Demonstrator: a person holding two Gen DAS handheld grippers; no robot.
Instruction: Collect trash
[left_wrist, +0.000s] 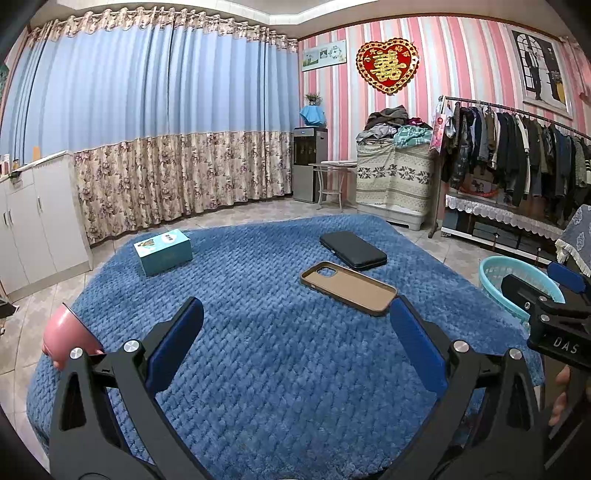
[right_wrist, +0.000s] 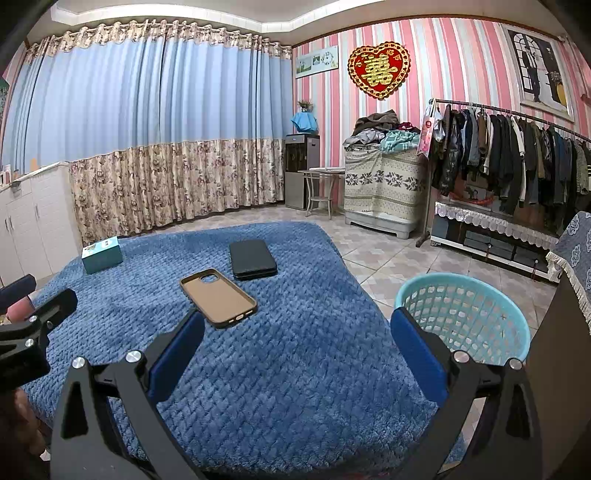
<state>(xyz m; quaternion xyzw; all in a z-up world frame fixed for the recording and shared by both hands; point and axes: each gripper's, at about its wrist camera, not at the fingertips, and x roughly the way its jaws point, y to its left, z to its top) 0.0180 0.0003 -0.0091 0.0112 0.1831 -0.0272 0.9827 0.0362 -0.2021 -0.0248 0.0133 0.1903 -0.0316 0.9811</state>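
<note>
**Two grippers spread wide above a blue blanket, nothing held**

Both grippers are seen with their blue pads set far apart. The left gripper (left_wrist: 295, 347) is spread wide over the blue blanket (left_wrist: 280, 369); nothing is pinched between its pads and nothing is touched by them. The right gripper (right_wrist: 297, 354) is likewise spread wide and empty, its left pad over the blanket and its right pad in front of the rim of the basket (right_wrist: 517, 325).

Three things are laid on the blanket. A brown phone case (left_wrist: 349, 287) is placed open side up just ahead of the left gripper, with its long axis running from far left to near right and its camera cut-out at the far end. A black wallet (left_wrist: 352, 250) is set just beyond it, close by but apart from it, with its long axis turned much the same way. A teal box (left_wrist: 163, 251) is kept well apart at the far left of the blanket.

The light blue basket is found on the tiled floor just beside the blanket's right edge. A pink cup (left_wrist: 70, 338) is partly hidden behind the left gripper's left arm.
</note>
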